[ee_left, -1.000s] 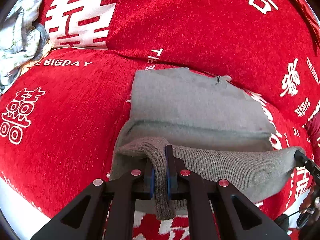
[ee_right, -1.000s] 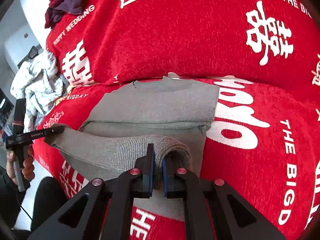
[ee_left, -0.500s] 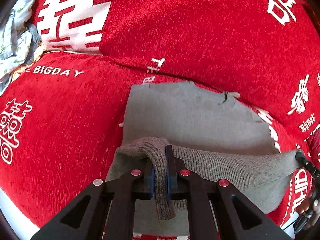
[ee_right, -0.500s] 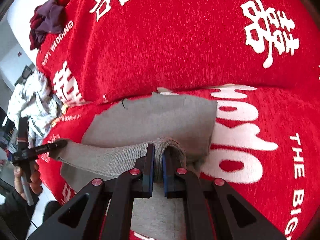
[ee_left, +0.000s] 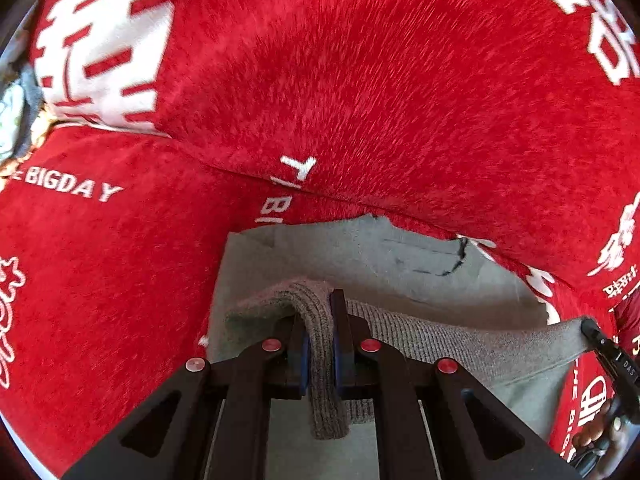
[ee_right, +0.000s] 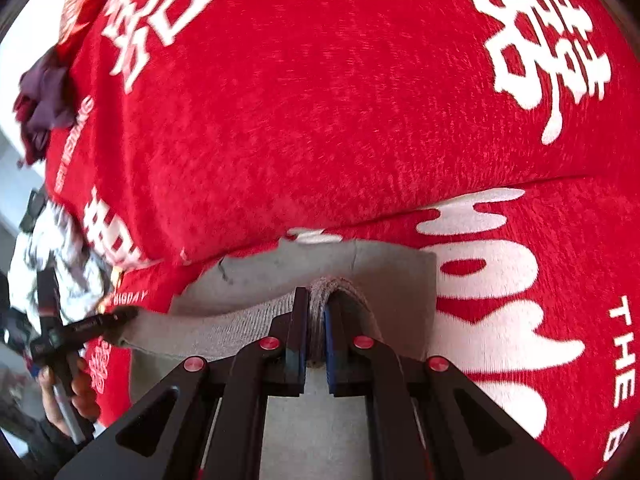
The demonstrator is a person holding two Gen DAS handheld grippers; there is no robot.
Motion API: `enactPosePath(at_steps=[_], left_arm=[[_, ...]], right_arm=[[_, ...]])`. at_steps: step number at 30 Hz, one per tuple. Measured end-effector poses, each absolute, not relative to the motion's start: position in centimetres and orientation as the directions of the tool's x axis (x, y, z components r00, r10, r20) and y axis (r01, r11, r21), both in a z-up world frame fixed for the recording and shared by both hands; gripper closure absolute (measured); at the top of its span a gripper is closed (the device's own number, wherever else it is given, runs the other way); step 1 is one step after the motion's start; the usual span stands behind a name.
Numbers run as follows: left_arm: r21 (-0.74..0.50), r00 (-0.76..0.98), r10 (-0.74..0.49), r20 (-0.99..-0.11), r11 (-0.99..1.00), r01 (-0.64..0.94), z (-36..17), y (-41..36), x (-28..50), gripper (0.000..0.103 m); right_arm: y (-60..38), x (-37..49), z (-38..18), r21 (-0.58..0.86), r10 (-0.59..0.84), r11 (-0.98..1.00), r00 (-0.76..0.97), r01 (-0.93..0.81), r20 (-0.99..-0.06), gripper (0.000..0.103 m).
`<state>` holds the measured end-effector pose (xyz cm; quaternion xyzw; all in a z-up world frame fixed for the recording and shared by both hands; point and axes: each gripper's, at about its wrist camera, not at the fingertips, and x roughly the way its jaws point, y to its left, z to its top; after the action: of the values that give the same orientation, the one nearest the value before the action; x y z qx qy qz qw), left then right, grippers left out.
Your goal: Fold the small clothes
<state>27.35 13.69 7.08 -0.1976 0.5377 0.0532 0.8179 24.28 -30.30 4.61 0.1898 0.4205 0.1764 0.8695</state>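
A small grey garment [ee_left: 344, 256] [ee_right: 380, 270] lies flat on a red sofa seat, its far edge against the backrest. Its ribbed knit hem [ee_left: 460, 344] is lifted and stretched between my two grippers above the flat part. My left gripper [ee_left: 320, 360] is shut on the hem's left end, a fold of ribbed knit hanging down between the pads. My right gripper [ee_right: 316, 340] is shut on the hem's right end. In the right wrist view the left gripper [ee_right: 120, 316] shows at the left, held by a hand [ee_right: 80, 392]. The right gripper's tip [ee_left: 592, 328] shows in the left wrist view.
The red plush sofa cover [ee_left: 360, 80] [ee_right: 360, 100] has white characters and lettering. A crumpled pale patterned cloth [ee_right: 60, 264] [ee_left: 12, 120] lies at the sofa's left end. A dark purple garment [ee_right: 40, 108] sits on the backrest's top at the left.
Both grippers have carried the lifted hem away from me toward the backrest. The hem now covers more of the flat grey part, and less of it shows beyond.
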Motion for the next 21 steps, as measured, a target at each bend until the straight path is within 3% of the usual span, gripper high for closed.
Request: enactPosePath(at_steps=[6,12,14,15,16,17,19,21], left_arm=[[-0.241,0.325,-0.125,-0.938,0.907,-0.347,2.9,13.9,29.8,0.093],[-0.307,0.296,-0.202,-0.934,0.877,-0.369,1.2,14.6,31.0,0.093],[-0.395,0.291,-0.303,-0.907,0.853,-0.342,0.8,15.5,31.5,0.078],[-0.433,0.300,-0.339,-0.892,0.831,-0.349,0.8,15.9,31.6,0.059],[-0.477,0.315,-0.377,-0.871,0.804,-0.355,0.9,16.3,31.7,0.042],[-0.496,0.328,-0.391,-0.860,0.789,-0.361,1.1,16.6,31.7,0.041],[-0.500,0.351,-0.381,-0.855,0.785,-0.366,1.8,16.9,31.4,0.041],[-0.469,0.376,-0.336,-0.864,0.808,-0.355,2.9,17.0,30.8,0.041]], right_arm=[[-28.9,27.6,1.4,0.424,0.409,0.900,0.531,-0.101,-0.742,0.096],[-28.5,28.9,-0.5,0.408,0.393,0.909,0.505,-0.087,-0.768,0.092],[-28.8,29.3,-1.1,0.422,0.395,0.905,0.487,-0.060,-0.779,0.089],[-28.9,29.4,-1.2,0.429,0.398,0.902,0.485,-0.052,-0.778,0.088],[-28.9,29.4,-1.1,0.433,0.399,0.900,0.487,-0.048,-0.777,0.085],[-28.9,29.3,-1.0,0.431,0.396,0.901,0.490,-0.045,-0.777,0.081],[-28.9,29.0,-0.4,0.413,0.376,0.910,0.507,-0.042,-0.776,0.053],[-29.4,28.4,0.5,0.399,0.351,0.916,0.546,-0.033,-0.761,0.039]])
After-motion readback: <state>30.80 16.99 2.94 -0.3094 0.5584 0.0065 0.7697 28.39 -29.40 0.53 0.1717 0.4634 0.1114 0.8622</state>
